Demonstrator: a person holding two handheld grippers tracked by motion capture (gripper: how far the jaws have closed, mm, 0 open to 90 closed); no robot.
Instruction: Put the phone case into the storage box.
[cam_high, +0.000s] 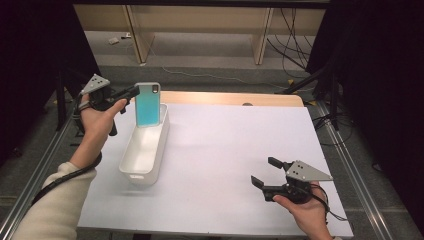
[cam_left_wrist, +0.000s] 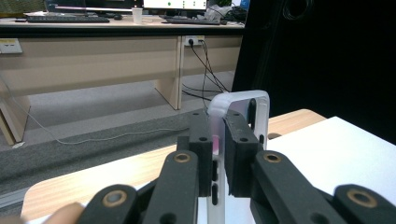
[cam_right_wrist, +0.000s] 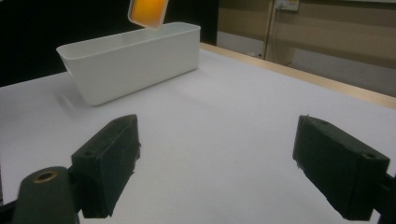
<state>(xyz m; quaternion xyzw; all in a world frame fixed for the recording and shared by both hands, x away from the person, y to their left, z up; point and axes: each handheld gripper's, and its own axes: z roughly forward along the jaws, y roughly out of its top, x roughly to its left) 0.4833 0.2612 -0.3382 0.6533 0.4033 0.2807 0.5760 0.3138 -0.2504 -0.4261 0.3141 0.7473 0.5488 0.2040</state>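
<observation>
The desk (cam_high: 225, 165) is stretching out in front of you under a white sheet, with a strip of bare wood showing along its far edge. On its left half a long white bin (cam_high: 145, 150) is sitting open-topped, its length running away from you; in the right gripper view the same bin (cam_right_wrist: 135, 65) is standing well beyond the black jaws.

You are holding the phone case (cam_high: 148, 104) upright over the far end of that bin, its turquoise face turned toward you and its lower edge hanging just about at the rim — whether it is touching the bin, you cannot tell from here. In the right gripper view its bottom corner (cam_right_wrist: 148, 11) is showing orange above the bin's far wall.

Your left claw (cam_high: 134, 91) is pinching the phone case by its left edge, raised above the desk; in the left gripper view the pads are pressing on the pale rim of the case (cam_left_wrist: 233, 105) from both sides.

Your right claw (cam_high: 264, 172) is hovering low at the near right of the desk, well apart from the bin — its jaws are standing spread, with nothing but white sheet between them.
</observation>
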